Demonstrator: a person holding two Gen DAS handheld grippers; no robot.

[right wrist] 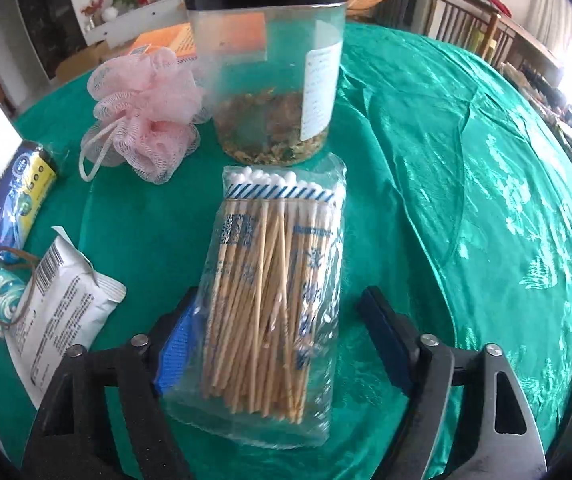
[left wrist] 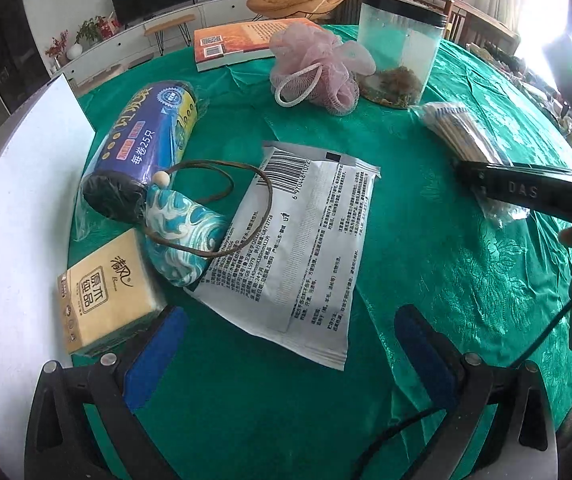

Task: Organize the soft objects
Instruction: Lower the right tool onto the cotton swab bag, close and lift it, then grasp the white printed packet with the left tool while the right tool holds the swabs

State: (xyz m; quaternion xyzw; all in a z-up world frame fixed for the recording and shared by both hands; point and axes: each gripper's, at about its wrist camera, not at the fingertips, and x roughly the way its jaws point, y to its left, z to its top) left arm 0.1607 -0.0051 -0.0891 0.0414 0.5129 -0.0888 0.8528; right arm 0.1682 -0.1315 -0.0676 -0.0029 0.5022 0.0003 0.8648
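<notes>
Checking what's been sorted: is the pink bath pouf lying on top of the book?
No, the pouf lies on the green cloth in front of the book, beside the jar.

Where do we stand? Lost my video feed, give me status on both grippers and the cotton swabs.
Left gripper open, empty, over wipes pack. Right gripper straddling cotton swab bag; left pad touching, right pad clear, no grip yet. Jar just beyond the bag.
</notes>
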